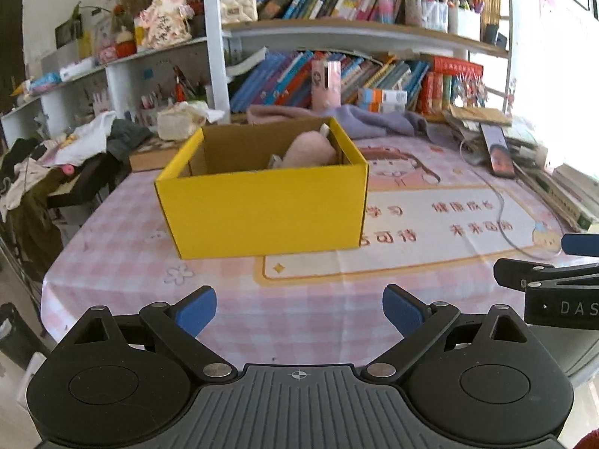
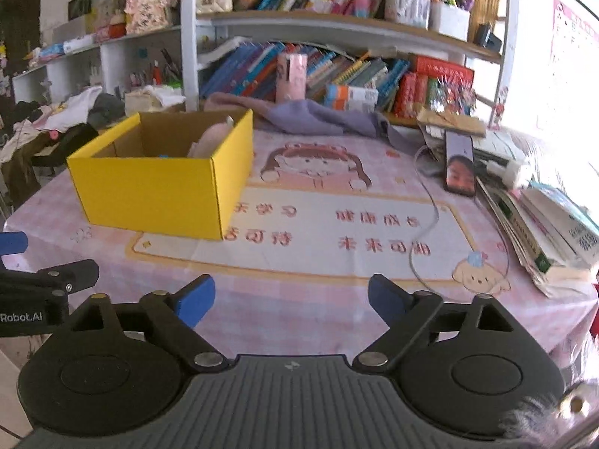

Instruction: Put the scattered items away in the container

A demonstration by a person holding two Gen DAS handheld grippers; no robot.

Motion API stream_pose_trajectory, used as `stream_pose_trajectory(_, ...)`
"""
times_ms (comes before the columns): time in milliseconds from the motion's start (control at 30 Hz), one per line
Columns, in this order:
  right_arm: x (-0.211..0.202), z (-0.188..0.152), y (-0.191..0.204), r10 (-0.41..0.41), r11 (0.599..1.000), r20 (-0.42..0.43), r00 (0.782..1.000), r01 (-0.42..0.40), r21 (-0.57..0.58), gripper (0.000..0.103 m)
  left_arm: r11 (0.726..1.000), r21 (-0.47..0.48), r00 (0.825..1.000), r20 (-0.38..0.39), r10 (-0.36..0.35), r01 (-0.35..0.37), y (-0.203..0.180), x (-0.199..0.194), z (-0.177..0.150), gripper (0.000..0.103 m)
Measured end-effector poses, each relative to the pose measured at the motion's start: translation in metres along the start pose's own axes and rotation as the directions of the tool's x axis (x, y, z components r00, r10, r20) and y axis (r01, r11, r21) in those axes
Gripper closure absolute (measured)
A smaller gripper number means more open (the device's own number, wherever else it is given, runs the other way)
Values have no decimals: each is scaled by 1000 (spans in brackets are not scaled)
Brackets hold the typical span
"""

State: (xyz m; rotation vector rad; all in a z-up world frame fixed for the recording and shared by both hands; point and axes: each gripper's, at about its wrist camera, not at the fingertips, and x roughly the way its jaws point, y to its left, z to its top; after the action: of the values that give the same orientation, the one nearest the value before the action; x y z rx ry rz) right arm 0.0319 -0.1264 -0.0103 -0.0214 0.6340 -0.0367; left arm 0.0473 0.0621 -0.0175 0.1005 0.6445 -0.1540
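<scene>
A yellow box (image 1: pixel 262 209) sits on the pink checked tabletop (image 1: pixel 318 318) with a pink plush toy (image 1: pixel 310 149) inside it — the left gripper (image 1: pixel 299 310) and right gripper (image 2: pixel 292 301) hover near the table's front edge, both with jaws wide apart and nothing between them, bookshelves (image 2: pixel 337 26) behind

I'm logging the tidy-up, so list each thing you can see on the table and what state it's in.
Yellow box: open at the top, upright on the table.
Pink soft toy: inside the box, against its right wall.
Left claw: open, empty.
Right claw: open, empty.
Phone: screen lit, lying on the table with a cable beside it.
Purple cloth: crumpled behind the box.
</scene>
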Motion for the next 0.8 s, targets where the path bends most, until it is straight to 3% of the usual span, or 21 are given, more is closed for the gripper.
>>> stream_pose_trajectory(433,3,-6,3,10,1000,-51,999,-11,-23,0,1000,-17,999,-41,-5,4,-2,1,-4,0)
stream_pose_trajectory(800,-2,-9,2,-8,1000,-53,999,7,-26,0,1000,-19,998,-62,-7,6,-3,0,-5,0)
